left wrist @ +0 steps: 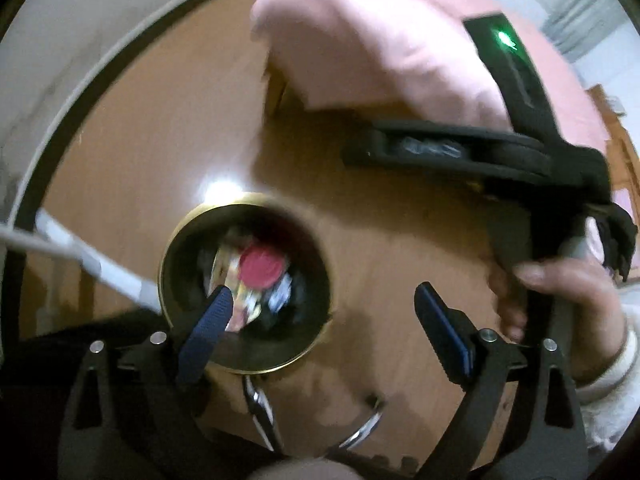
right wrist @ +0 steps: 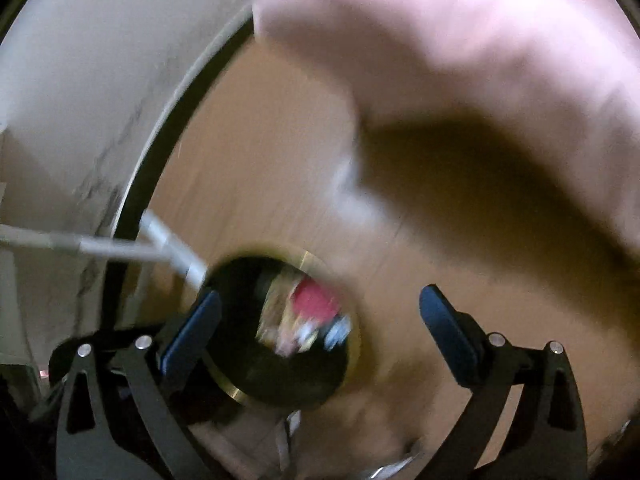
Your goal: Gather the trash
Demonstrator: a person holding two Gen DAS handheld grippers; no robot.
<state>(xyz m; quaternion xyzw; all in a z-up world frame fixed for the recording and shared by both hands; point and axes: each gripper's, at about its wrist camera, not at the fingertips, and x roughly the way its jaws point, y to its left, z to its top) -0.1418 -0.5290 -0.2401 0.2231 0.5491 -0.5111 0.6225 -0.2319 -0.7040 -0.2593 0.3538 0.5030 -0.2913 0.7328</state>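
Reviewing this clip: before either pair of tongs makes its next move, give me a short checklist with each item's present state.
1. Left tongs empty and open: ok, nothing between the blue pads.
2. Right tongs empty and open: ok in its own view, though blurred.
3. Trash bin upright, mouth unobstructed: ok, gold rim fully visible from above.
4. Trash already inside: ok, red cap and wrappers lie in the bin.
5. More trash left on the wooden table: cannot tell; pink cloth hides much of it.
6. White cable clear of bin: cannot tell, it runs right up to the rim.
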